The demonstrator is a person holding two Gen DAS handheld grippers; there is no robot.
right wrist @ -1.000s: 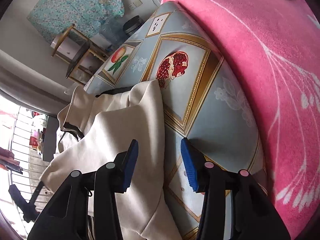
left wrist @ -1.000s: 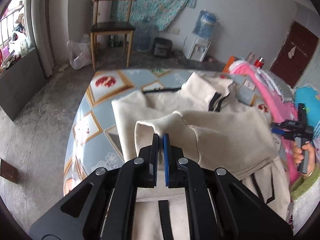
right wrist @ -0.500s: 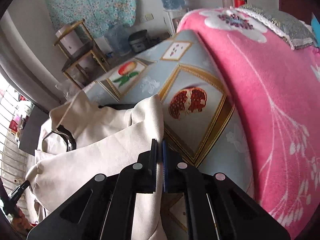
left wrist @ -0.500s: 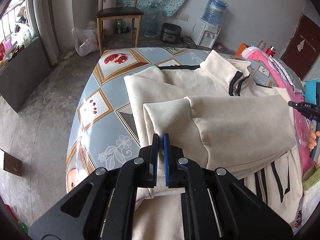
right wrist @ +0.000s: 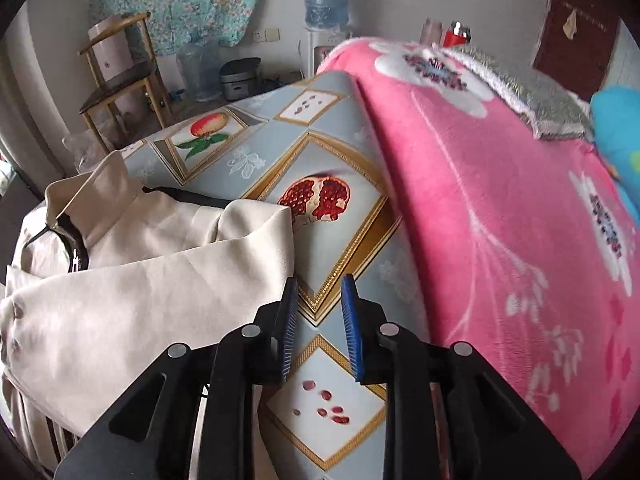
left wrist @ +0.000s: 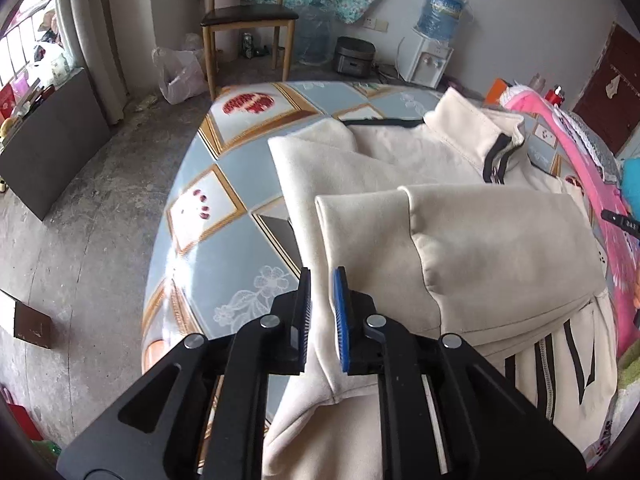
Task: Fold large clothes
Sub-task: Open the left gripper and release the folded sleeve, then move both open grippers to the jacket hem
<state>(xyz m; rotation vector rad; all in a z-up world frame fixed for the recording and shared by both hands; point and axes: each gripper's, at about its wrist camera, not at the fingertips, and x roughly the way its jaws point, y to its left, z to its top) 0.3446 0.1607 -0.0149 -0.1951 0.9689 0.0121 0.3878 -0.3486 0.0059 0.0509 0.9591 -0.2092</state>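
Note:
A cream zip jacket (left wrist: 480, 248) with black trim lies on the tiled-pattern table (left wrist: 208, 208), one sleeve folded across its body. My left gripper (left wrist: 322, 300) hangs over the sleeve's cuff end. Its jaws are opening, and the cuff edge lies loosely in the gap between them. In the right wrist view the jacket (right wrist: 140, 300) spreads at the left with its collar (right wrist: 92, 200) standing up. My right gripper (right wrist: 320, 312) sits just right of the jacket's folded edge. Its jaws are opening with only bare tablecloth (right wrist: 332, 384) under the gap.
A pink flowered blanket (right wrist: 500, 200) covers the table's right side, with a silver-grey cloth (right wrist: 540, 100) on it. Beyond the table stand a wooden chair (left wrist: 248, 20), a water dispenser (left wrist: 432, 56), a rice cooker (left wrist: 354, 54) and a plastic bag (left wrist: 180, 76) on the concrete floor.
My left gripper came down with the sleeve onto the jacket, and its jaws have parted. My right gripper shut, then parted again, and rolled upright beside the jacket's edge.

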